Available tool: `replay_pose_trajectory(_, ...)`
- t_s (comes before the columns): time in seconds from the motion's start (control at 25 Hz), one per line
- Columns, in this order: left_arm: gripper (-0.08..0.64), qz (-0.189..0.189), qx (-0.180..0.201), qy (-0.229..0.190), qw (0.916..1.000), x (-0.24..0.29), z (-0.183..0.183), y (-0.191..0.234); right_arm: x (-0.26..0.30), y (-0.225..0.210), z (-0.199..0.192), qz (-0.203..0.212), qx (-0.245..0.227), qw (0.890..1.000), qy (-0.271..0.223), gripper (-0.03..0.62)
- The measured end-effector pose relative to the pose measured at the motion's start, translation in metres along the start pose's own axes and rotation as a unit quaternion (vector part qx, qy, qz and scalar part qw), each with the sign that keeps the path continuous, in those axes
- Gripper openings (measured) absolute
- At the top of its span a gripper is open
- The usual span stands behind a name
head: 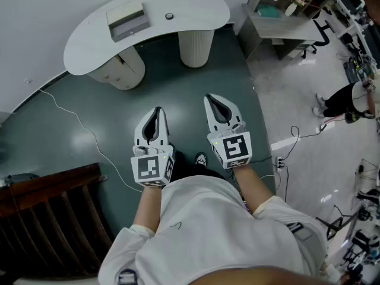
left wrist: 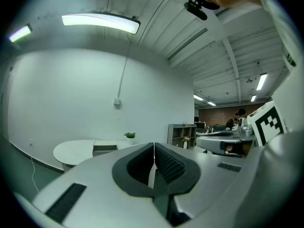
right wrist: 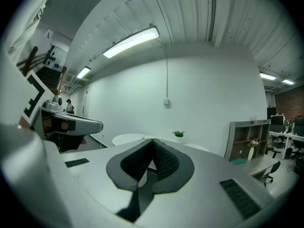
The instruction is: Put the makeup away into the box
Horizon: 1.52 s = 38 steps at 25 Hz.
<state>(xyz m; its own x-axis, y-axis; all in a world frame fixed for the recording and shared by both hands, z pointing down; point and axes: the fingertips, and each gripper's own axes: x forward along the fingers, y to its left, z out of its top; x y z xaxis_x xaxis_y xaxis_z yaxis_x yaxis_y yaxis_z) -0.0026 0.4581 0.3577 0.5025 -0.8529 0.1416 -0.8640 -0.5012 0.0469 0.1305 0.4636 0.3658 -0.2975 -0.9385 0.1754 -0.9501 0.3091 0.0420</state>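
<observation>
Box point(head: 126, 19) well beyond both tongs point(head: 158, 109) point(head: 208, 97)

The person holds two grippers out ahead of the torso, side by side and apart, pointing forward and close to level. The left gripper point(head: 157, 113) has its fingers pressed together on nothing, and so does the right gripper point(head: 211, 101). The bare left forearm point(head: 148, 205) and right forearm point(head: 252, 186) reach out from white sleeves.

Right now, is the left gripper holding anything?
No, the left gripper has its jaws pressed together with nothing between them.
</observation>
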Motion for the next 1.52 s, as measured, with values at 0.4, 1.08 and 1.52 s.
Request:
replay_pose_trajectory(0.4,0.023,-0.003,-0.004,0.008,1.0,0.016,0.001,-0.007,0.007,-0.004,0.005,0.028,-0.01,1.0,0.007,-0.002)
replay_pose_trajectory(1.08,0.022,-0.048,-0.011,0.024,0.9985,0.037,-0.011,0.144,0.116,0.063,0.013,-0.011,-0.036,0.998,0.046,0.091)
replay_pose_trajectory(1.52,0.023,-0.052,-0.035,0.048,0.9969,0.063,-0.033,0.156,0.161,0.055,-0.008,-0.003,-0.03,0.996,0.079,0.091)
